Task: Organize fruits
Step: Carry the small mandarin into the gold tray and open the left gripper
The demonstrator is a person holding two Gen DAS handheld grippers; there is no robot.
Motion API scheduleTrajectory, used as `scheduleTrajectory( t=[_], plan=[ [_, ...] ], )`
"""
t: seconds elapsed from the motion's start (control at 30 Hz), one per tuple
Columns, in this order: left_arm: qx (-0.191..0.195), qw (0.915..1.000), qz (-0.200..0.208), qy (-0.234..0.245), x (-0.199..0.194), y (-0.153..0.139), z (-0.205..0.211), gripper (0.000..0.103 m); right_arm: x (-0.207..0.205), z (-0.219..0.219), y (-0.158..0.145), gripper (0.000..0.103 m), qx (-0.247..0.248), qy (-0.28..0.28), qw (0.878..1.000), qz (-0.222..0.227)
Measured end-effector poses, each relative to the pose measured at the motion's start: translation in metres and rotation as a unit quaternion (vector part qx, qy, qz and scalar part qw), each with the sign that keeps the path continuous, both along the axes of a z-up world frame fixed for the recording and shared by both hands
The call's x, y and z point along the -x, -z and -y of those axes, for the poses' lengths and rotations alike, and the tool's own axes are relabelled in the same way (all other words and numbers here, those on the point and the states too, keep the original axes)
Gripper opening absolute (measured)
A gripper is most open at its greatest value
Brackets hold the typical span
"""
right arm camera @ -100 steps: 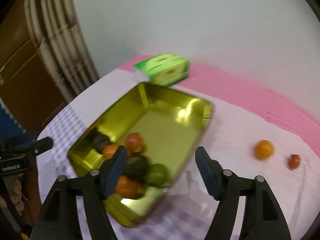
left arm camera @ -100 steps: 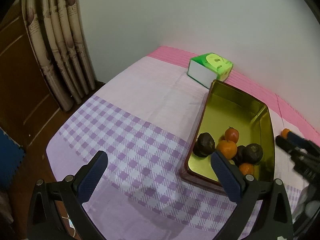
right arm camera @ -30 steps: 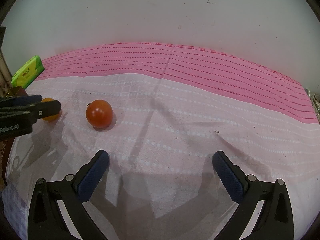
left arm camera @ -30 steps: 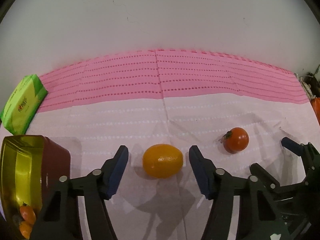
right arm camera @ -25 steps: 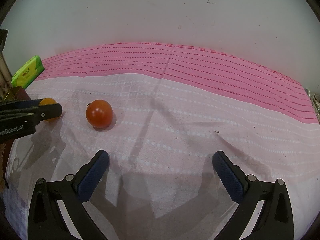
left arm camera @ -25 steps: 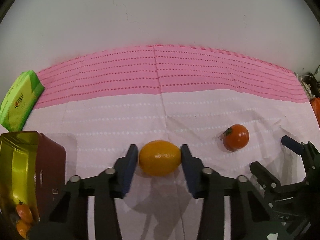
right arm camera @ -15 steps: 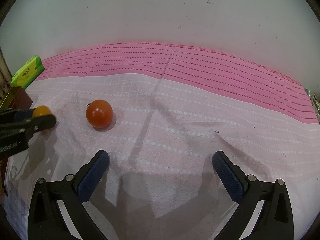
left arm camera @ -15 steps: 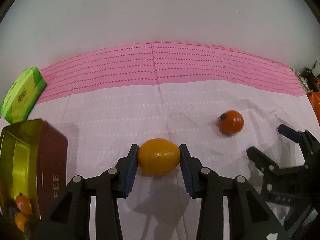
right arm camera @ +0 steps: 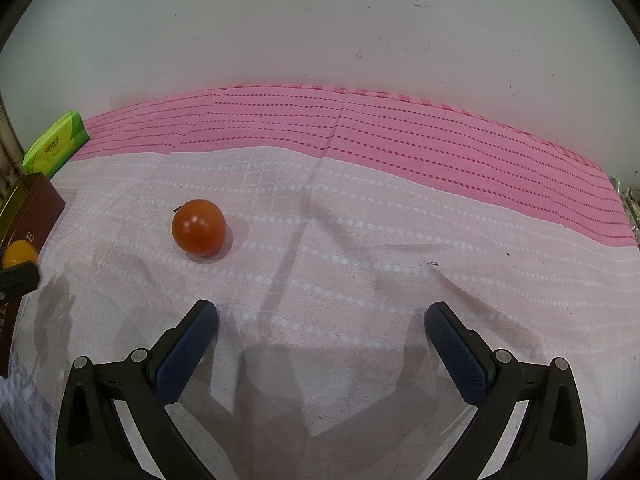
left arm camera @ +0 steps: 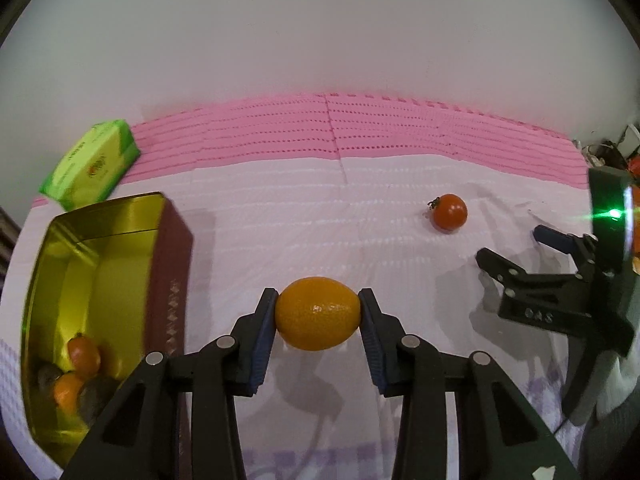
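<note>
Orange citrus (left arm camera: 318,313) | long axis crosswise | left fingers (left arm camera: 262,332) pinching ends | right fingers (right arm camera: 188,354) spread

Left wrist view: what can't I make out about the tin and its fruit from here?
- Tin: near end cut off by the frame edge.
- Fruit inside: blurred, dark ones unidentifiable, count unclear.
- Right wrist view: tin mostly cropped at the left edge, interior hidden.

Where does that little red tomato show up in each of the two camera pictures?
Left wrist view: the tomato lies on the pale cloth, upper right, beyond the right gripper.
Right wrist view: the tomato sits left of centre, ahead of the open fingers.
Shared landmark: the green packet at the far left edge by the pink band.
</note>
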State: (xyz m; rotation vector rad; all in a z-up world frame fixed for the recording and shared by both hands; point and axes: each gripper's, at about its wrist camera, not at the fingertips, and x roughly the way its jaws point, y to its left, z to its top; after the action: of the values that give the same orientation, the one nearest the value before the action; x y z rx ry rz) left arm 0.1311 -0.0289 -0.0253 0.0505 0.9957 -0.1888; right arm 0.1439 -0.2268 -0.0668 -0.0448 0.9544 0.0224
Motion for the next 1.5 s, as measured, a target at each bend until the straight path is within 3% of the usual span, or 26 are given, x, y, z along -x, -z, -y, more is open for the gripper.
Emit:
scheduleTrajectory(
  t=[0.47,1.2,1.5],
  plan=[
    [-0.001,0.9979,0.036,-0.053,0.046,-0.042,-0.069,0.037,0.000,0.000,0.000,0.103,0.000,0.000,1.000,0.000],
    [-0.016,0.9870,0.038,-0.155,0.060,-0.057,-0.182,0.037,0.000,0.000,0.000,0.103,0.000,0.001,1.000,-0.001],
    [-0.024,0.9865,0.011,-0.162,0.071,-0.039,-0.200,0.037,0.000,0.000,0.000,0.103,0.001,0.001,1.000,-0.001]
  ],
)
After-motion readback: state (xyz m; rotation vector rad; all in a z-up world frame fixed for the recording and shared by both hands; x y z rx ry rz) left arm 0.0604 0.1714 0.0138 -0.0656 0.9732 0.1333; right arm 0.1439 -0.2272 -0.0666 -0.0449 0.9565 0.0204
